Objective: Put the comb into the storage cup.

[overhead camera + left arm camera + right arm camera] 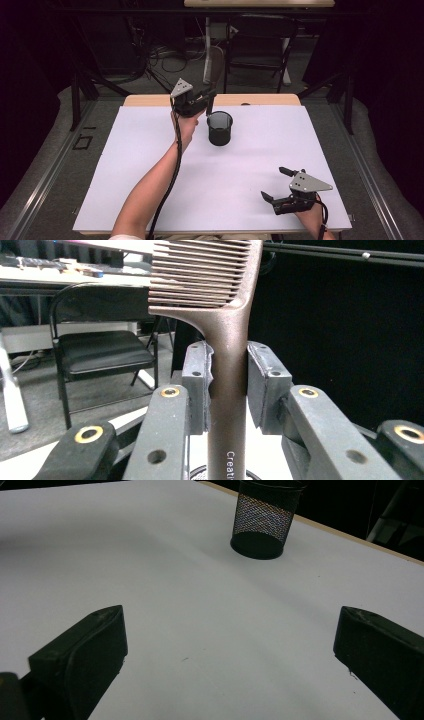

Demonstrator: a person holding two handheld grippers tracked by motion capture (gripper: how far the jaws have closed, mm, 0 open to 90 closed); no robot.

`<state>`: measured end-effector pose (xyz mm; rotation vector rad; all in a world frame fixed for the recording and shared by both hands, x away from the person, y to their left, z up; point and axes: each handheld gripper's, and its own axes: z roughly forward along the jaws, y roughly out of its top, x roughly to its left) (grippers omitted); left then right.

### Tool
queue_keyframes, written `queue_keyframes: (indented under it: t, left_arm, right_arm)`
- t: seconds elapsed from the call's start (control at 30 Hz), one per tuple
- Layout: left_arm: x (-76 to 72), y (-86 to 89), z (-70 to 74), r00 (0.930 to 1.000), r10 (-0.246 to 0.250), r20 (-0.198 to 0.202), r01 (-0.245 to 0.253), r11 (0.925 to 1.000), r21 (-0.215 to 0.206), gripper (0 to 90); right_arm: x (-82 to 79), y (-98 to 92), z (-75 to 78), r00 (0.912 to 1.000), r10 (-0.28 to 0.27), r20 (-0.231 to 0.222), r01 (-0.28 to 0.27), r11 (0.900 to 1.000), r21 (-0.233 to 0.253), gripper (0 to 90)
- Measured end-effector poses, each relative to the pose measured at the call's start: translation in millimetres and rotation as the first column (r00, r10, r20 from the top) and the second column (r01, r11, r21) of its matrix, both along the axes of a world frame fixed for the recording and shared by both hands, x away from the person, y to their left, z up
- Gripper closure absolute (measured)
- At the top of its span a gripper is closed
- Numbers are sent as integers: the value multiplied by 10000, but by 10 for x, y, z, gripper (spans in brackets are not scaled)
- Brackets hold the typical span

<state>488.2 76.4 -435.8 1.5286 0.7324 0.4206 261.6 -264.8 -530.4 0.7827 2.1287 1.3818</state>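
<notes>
A brown comb (227,340) stands upright, teeth at the top, with my left gripper (227,385) shut on its handle. In the high view the left gripper (207,98) is held at the back of the table, just left of and above a black mesh cup (220,128). The comb (216,67) rises above the jaws, and its handle end hangs by the cup's rim. My right gripper (276,184) rests low near the front right edge, open and holding nothing. In the right gripper view the mesh cup (265,522) stands far ahead of the right gripper (230,655).
A white sheet (150,175) covers the wooden table. Beyond the far edge stand a black folding chair (260,45) and a white post, with cables on the floor. The chair (100,350) also appears behind the comb.
</notes>
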Motion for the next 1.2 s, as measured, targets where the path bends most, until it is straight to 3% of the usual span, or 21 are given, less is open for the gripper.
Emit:
queue_keyframes:
  t: [0.13,0.5,1.2]
  left_arm:
    - [4,-16,-18,9999,-18,133,22,9997,-241,726]
    - [30,-64,-81,10000,-46,32,47,9995,-316,726]
    - [94,-120,-184,9999,21,-140,-24,9998,-190,726]
  right_arm:
    - [2,-1,1,10000,21,15,-21,10000,13,3]
    - [-2,6,0,10000,13,-29,-13,10000,-3,4]
    - [4,8,-4,10000,4,-83,-4,10000,8,4]
